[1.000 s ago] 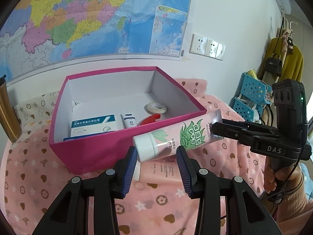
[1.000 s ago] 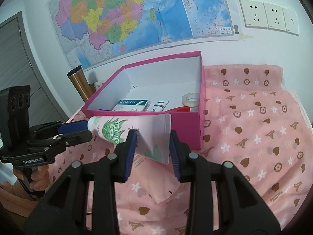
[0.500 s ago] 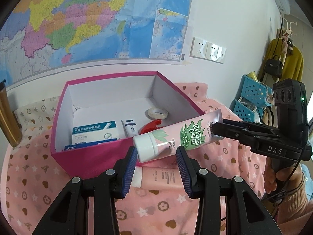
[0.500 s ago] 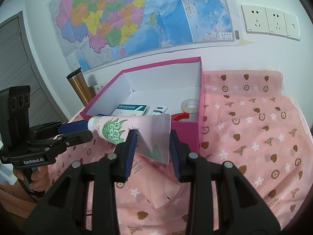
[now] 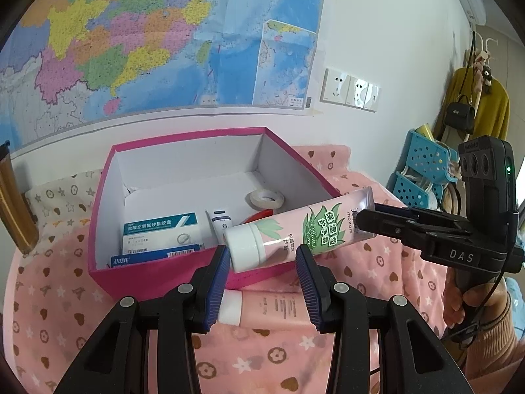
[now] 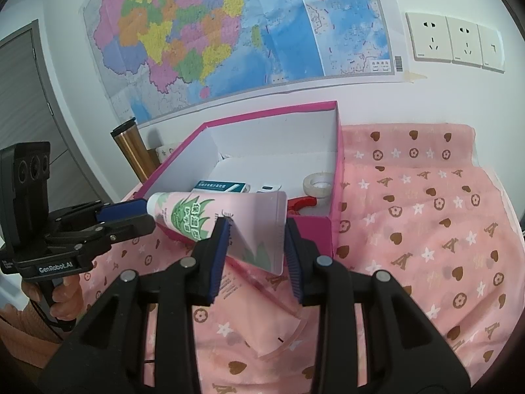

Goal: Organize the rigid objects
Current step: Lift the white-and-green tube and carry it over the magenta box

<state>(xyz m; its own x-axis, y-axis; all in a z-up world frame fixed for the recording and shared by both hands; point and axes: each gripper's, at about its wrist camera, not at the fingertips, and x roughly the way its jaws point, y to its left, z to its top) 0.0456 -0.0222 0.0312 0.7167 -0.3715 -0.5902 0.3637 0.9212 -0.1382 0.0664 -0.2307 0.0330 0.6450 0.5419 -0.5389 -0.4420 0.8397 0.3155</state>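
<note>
We hold a pink hand-cream tube with green leaf print and a white cap (image 5: 295,229) in the air between our two grippers, above the near wall of the open magenta cardboard box with white inside (image 5: 157,271). The left gripper (image 5: 261,271) has its blue-padded jaws narrowly parted; the white cap sits between the tips, touching the left pad, but we cannot tell whether the right pad presses it. The right gripper (image 6: 254,246) has its jaws closed on the tube's flat crimped end. The box stands on the pink cloth with hearts and stars (image 6: 426,229), towards its far edge by the wall. Inside it lie a white-and-teal medicine carton (image 5: 160,231), a roll of white tape (image 5: 267,198) and a red-handled item (image 6: 303,202). A second pale pink tube (image 5: 262,307) lies on the cloth just below the box's near wall.
</note>
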